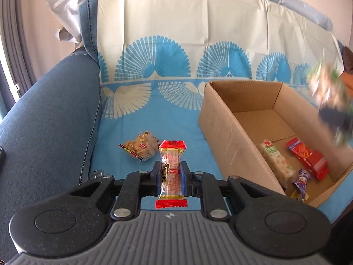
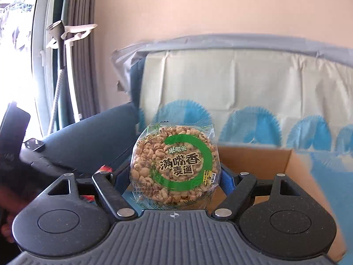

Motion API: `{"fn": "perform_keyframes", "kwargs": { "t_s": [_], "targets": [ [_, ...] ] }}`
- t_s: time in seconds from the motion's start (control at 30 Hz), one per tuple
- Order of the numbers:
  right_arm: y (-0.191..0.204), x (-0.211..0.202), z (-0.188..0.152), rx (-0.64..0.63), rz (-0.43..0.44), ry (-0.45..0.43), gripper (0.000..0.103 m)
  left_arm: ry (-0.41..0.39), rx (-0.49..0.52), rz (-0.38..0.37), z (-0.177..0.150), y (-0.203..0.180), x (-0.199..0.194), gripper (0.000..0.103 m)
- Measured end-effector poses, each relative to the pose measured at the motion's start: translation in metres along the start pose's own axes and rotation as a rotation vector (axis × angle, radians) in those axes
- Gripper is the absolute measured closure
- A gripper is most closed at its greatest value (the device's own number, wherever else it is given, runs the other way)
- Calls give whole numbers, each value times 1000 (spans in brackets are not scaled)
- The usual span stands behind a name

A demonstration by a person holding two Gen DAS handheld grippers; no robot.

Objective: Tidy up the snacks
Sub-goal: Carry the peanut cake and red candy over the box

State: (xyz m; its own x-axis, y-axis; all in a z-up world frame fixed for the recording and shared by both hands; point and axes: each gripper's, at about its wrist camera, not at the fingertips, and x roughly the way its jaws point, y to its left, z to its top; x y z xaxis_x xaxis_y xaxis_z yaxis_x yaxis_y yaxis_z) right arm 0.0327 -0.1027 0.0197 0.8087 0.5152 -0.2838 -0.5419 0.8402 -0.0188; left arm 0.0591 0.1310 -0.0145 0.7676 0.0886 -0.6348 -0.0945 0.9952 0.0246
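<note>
The left gripper (image 1: 171,172) is pinching a red-ended bar (image 1: 171,174) above the blue cloth (image 1: 176,121), beside the box (image 1: 225,137). The right gripper (image 2: 175,172) is clamping a round puffed cake (image 2: 175,165) in wide-set jaws, up over the box's edge. A biscuit bag (image 1: 141,146) is lying on the cloth.

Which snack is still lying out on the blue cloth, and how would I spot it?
Find the open cardboard box on the blue patterned cloth, then look to its left, toward the dark blue sofa arm. There a clear packet of tan biscuits lies alone on the cloth. Unlike the red-ended bar in the left gripper nearby, it is lumpy and nothing holds it.
</note>
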Motion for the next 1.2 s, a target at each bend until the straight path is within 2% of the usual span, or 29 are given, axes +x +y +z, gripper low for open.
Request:
{"fn": "perform_keyframes", "kwargs": {
  "t_s": [0.1, 0.17, 0.23, 0.33, 0.47, 0.6, 0.77, 0.9, 1.0, 1.2],
  "targets": [
    [-31, 5, 8, -15, -49, -20, 23, 20, 0, 7, 3, -4, 6, 85],
    [-57, 15, 5, 25, -89, -11, 23, 18, -17, 6, 5, -3, 8, 85],
    [-76, 24, -1, 98, -131, 36, 23, 11, -32, 3, 8, -4, 10, 85],
    [-87, 26, -6, 120, -178, 62, 23, 16, -52, 9, 13, -7, 15, 85],
    [-96, 24, -8, 130, -195, 68, 23, 7, -78, -2, 21, -18, 21, 85],
    [-112, 18, -10, 158, -229, 62, 23, -37, -104, -50, 29, -35, 23, 85],
    [-134, 6, -15, 185, -271, 57, 23, -134, -154, -169, 40, -59, 18, 85],
    [-148, 1, -20, 197, -295, 71, 23, -198, -121, -237, 46, -90, 17, 85],
    [-156, -2, -23, 210, -308, 74, 22, -214, -63, -269, 46, -114, 19, 85],
    [-163, -4, -25, 231, -322, 76, 22, -248, 61, -292, 39, -150, 17, 85]
  ]
}}
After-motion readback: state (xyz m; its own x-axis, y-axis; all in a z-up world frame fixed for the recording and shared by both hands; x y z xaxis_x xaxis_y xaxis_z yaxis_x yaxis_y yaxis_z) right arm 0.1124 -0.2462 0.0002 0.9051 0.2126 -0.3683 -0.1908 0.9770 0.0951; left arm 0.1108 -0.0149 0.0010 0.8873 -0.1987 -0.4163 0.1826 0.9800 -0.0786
